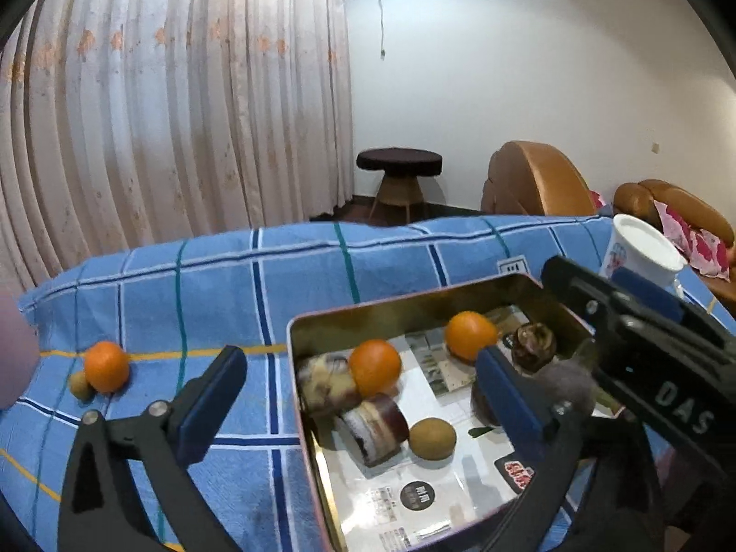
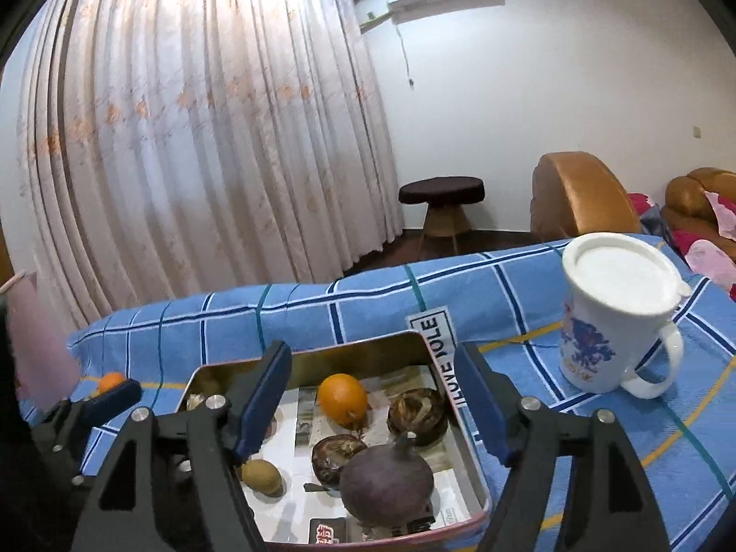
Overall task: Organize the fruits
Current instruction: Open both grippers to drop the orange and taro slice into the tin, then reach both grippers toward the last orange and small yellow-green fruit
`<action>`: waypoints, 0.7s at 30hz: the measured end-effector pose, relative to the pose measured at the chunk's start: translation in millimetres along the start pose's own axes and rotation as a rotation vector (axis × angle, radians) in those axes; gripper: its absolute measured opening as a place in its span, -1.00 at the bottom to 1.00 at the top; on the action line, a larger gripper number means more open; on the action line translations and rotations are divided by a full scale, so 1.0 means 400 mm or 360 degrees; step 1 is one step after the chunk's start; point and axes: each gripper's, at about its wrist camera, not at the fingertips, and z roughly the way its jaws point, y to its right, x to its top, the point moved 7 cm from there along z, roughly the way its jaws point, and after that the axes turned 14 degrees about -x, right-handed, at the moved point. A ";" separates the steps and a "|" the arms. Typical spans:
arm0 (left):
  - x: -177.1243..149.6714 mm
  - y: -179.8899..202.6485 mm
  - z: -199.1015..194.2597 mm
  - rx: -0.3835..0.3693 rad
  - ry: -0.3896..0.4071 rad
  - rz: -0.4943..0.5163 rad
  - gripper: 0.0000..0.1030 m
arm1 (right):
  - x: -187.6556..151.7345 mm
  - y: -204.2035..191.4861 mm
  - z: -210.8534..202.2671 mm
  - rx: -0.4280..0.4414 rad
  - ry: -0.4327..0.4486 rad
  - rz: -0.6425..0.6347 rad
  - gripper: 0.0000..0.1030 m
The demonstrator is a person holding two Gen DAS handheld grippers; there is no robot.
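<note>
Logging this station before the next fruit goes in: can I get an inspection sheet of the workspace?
Surface: blue checked cloth, rumpled.
Job's things: metal tin holds two oranges, a kiwi, a purple fruit, dark round fruits; one orange and a small brown fruit lie outside.
Clutter: lidded white mug.
Grippers: left gripper and right gripper open, holding nothing.
Cables: cord on wall.
Surroundings: curtain, stool, sofa.

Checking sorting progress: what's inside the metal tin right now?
The tin holds two oranges, a kiwi, a purple fruit, dark mangosteens and striped rolls; gripper fingers hide parts.
</note>
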 end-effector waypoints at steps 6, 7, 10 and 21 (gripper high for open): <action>-0.001 -0.027 -0.030 0.0055 0.0016 0.0003 1.00 | -0.008 0.008 -0.001 -0.0021 -0.0016 0.0036 0.45; -0.006 -0.038 -0.038 0.0075 0.0019 0.0008 1.00 | -0.010 0.012 -0.003 -0.0030 -0.0010 0.0040 0.45; -0.016 -0.077 -0.065 0.0143 0.0033 0.0008 1.00 | -0.012 0.010 -0.022 -0.0034 0.0039 0.0051 0.45; -0.053 -0.256 -0.160 0.0244 0.0104 -0.0102 1.00 | -0.024 -0.043 -0.090 -0.0117 0.0200 0.0033 0.52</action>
